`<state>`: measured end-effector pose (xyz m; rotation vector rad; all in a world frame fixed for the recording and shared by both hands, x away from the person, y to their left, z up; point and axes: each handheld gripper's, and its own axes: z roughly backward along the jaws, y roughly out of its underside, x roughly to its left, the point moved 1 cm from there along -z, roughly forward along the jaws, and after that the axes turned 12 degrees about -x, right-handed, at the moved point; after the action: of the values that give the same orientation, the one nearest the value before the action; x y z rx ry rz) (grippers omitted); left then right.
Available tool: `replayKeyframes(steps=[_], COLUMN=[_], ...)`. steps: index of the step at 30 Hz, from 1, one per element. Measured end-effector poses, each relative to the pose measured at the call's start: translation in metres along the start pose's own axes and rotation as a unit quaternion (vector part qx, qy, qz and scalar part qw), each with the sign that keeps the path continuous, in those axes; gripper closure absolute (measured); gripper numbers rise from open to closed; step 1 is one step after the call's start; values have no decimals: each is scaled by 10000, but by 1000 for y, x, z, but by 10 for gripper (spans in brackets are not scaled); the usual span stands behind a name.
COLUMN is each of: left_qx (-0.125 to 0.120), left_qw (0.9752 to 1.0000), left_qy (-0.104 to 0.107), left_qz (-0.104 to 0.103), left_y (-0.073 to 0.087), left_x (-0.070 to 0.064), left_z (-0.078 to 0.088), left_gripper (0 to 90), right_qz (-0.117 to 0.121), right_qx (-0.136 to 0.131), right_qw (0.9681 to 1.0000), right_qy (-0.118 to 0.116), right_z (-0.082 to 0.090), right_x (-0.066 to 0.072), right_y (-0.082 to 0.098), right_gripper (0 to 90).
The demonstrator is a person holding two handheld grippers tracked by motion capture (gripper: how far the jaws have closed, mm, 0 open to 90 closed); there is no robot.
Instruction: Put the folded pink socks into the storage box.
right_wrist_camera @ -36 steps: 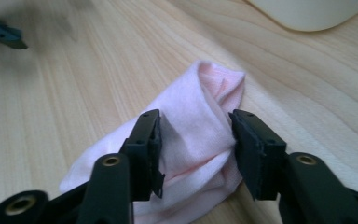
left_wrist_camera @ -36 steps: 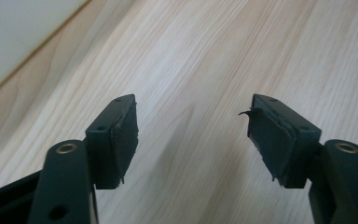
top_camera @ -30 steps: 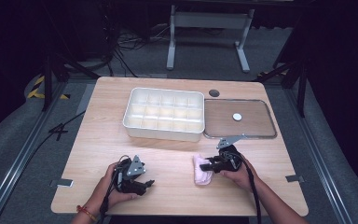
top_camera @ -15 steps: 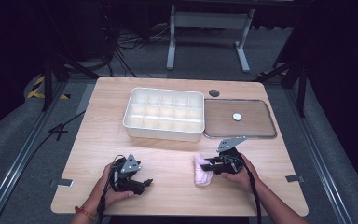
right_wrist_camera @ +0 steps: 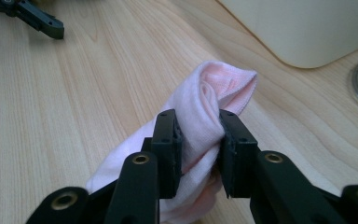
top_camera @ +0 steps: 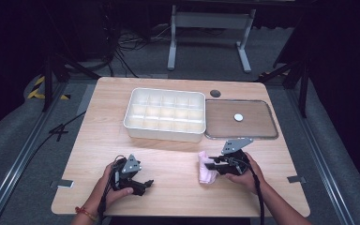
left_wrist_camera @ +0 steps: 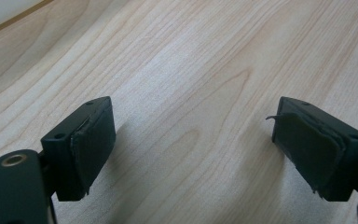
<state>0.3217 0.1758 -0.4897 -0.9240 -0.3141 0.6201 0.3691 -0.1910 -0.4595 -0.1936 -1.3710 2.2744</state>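
Observation:
A folded pink cloth (top_camera: 207,171) lies on the wooden table (top_camera: 168,154) near its front edge, right of centre. My right gripper (top_camera: 210,166) is shut on this pink cloth (right_wrist_camera: 205,116), whose rolled fold bulges between the two pads. At the front left my left gripper (top_camera: 146,186) rests low over the table. Its jaws have just been opening and now stand wide apart in the left gripper view (left_wrist_camera: 193,147), with only bare wood between them.
A white divided tray (top_camera: 165,115) stands at the table's middle back. To its right lies a clear flat lid (top_camera: 241,119) with a small white disc (top_camera: 238,117) on it. A dark round spot (top_camera: 215,93) sits behind them.
The left gripper's jaws have spread wider. The right gripper has shifted slightly with the pink cloth still in its grip.

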Motion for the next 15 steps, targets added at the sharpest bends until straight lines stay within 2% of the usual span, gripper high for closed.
replayKeyframes(steps=[10,15], left_qx=[-13,-7], left_qw=[10000,10000], left_qy=[-19,-35], left_qz=[6,13], left_y=[0,0], left_x=[0,0], left_z=[-1,-2], left_gripper=[121,115], right_qz=[209,233], right_qx=[-192,-325], right_qw=[9993,9986], right_qy=[222,340], right_z=[15,24], right_x=[-3,-5], right_y=[-6,-13], right_gripper=[708,708])
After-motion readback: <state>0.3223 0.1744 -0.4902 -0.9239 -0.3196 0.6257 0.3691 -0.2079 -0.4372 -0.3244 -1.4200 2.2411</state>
